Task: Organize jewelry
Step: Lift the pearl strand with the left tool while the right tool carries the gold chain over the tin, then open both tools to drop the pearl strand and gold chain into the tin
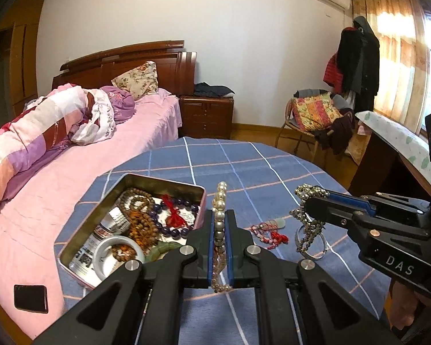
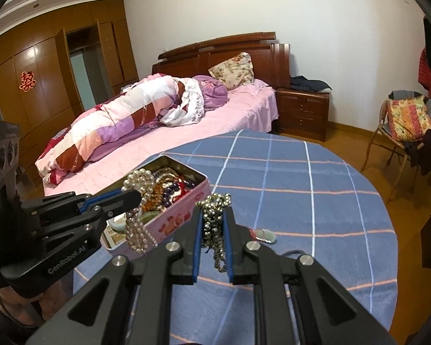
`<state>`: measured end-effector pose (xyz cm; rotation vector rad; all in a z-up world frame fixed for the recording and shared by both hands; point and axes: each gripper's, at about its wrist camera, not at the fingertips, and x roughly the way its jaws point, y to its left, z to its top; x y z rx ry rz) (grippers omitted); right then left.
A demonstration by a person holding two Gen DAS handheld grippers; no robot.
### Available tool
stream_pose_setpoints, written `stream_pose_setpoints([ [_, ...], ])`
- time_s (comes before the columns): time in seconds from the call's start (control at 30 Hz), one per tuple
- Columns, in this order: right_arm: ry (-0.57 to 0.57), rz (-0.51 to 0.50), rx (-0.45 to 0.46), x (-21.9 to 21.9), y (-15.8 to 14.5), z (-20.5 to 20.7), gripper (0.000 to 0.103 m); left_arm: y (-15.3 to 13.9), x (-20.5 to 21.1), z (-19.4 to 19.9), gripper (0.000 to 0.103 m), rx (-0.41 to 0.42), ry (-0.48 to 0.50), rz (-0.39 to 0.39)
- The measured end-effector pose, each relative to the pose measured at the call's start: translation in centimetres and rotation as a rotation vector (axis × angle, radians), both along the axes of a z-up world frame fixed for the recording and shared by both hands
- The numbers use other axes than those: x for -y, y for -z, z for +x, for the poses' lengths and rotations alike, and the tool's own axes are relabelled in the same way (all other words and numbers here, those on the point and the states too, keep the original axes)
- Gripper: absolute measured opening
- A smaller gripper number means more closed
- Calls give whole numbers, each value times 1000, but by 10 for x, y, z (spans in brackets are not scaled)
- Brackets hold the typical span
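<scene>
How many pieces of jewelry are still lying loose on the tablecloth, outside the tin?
3: a red beaded string, a pale pendant, and a silver bangle beside them. More may be hidden behind the grippers.

The left wrist view looks forward and somewhat down along its own claw, close above the bench with the blue checked cloth; the right claw enters from its right edge; the right wrist view looks the same way along its claw and shows the left claw at its left side; both views share the bench, the open tin and the bed behind.
</scene>
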<state>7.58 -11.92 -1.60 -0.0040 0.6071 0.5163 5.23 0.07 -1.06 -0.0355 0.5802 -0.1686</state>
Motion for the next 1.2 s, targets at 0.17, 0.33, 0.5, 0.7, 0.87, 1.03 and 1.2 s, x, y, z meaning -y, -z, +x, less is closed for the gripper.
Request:
stream_pose_setpoints([
  [0.17, -33, -10, 16, -17, -9, 5, 16, -13, -23, 1, 6, 24, -35, -15],
  [0.33, -74, -13, 33, -37, -20, 13, 16, -27, -51, 4, 6, 49, -87, -11],
  [0.5, -119, -16, 44, -60, -26, 17, 16, -31, -79, 11, 6, 50, -144, -10],
  [0.7, -172, -39, 48, -90, -25, 21, 16, -20, -95, 20, 6, 25, -185, -9],
  [0.87, -183, -68, 21, -105, -13, 32, 16, -6, -105, 32, 6, -13, -210, -6],
  [1.03, -202, -70, -37, -111, 3, 36, 16, 2, -113, 30, 6, -42, -227, -19],
  [1.2, -240, -75, -57, -121, 9, 28, 16, 6, -117, 27, 6, -61, -238, -28],
])
